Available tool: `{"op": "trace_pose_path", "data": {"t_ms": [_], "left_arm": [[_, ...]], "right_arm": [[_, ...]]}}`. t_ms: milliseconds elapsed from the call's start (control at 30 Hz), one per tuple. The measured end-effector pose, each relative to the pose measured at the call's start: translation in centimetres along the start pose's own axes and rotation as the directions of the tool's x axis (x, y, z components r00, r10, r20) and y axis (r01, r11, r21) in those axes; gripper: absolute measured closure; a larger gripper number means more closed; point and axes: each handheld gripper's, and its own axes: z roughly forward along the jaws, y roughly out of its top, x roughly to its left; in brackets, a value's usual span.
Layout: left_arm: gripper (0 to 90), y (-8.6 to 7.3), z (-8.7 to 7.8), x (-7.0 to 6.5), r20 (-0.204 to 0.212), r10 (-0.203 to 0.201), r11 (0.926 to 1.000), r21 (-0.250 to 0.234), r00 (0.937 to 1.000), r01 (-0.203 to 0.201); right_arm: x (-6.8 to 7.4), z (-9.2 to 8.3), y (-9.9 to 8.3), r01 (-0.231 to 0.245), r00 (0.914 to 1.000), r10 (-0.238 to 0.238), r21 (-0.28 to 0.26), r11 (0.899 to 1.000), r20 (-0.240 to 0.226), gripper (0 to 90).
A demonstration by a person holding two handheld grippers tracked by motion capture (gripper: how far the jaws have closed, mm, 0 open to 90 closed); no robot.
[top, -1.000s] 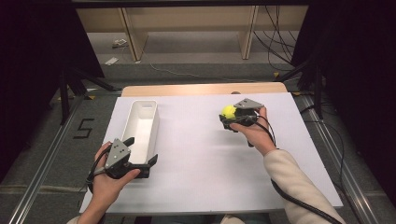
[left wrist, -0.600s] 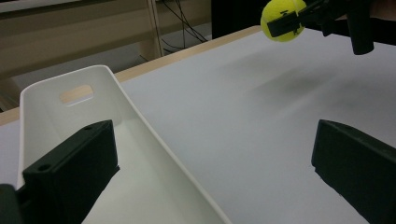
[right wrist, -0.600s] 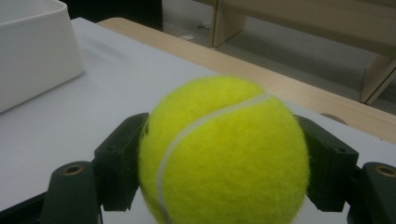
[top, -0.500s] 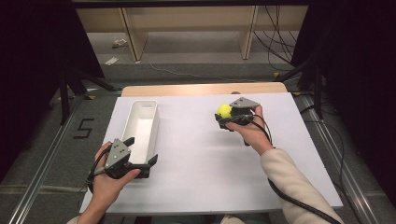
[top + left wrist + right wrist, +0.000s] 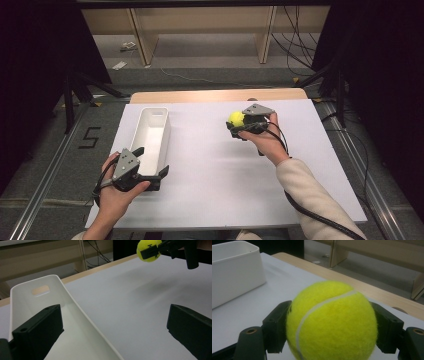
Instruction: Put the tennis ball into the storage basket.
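Observation:
A yellow tennis ball [image 5: 235,118] [image 5: 332,322] [image 5: 149,250] is clamped between the jaws of my right gripper [image 5: 237,122], held a little above the white board at the back right. My left gripper [image 5: 150,175] [image 5: 112,335] is open at the near end of a long white bin [image 5: 152,132] [image 5: 82,322]. One of its jaws sits inside the bin and the other outside, straddling the bin's right wall. The bin looks empty inside.
A white board [image 5: 210,180] covers most of the wooden table [image 5: 215,95]. Bare board lies between the bin and the right hand. Beyond the table stand wooden shelving legs [image 5: 142,40] and loose cables [image 5: 295,35] on the floor.
The right gripper with the ball has drifted slightly left and lifted a little. The left gripper has stayed at the bin's near end.

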Motion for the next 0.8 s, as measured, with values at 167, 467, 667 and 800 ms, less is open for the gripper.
{"op": "trace_pose_path", "data": {"t_ms": [167, 467, 667, 800], "left_arm": [[0.0, 0.0, 0.0, 0.0, 0.000, 0.000, 1.0000, 0.000, 1.0000, 0.000], [0.0, 0.0, 0.0, 0.0, -0.001, 0.000, 1.0000, -0.001, 1.0000, 0.000], [0.0, 0.0, 0.0, 0.0, -0.001, 0.000, 1.0000, 0.000, 1.0000, 0.000], [0.0, 0.0, 0.0, 0.0, -0.002, -0.003, 1.0000, -0.001, 1.0000, 0.003]], "right_arm": [[0.3, 0.1, 0.1, 0.001, 1.0000, -0.001, 0.000, 1.000, -0.008, 26.6], [0.9, 0.2, 0.5, 0.008, 0.9998, -0.008, -0.006, 1.000, -0.020, 26.6], [1.1, 0.3, 0.6, 0.007, 0.9997, -0.007, -0.006, 1.000, -0.024, 26.6], [1.3, 0.3, 0.8, 0.013, 0.9995, -0.013, -0.010, 1.000, -0.028, 26.6]]}}
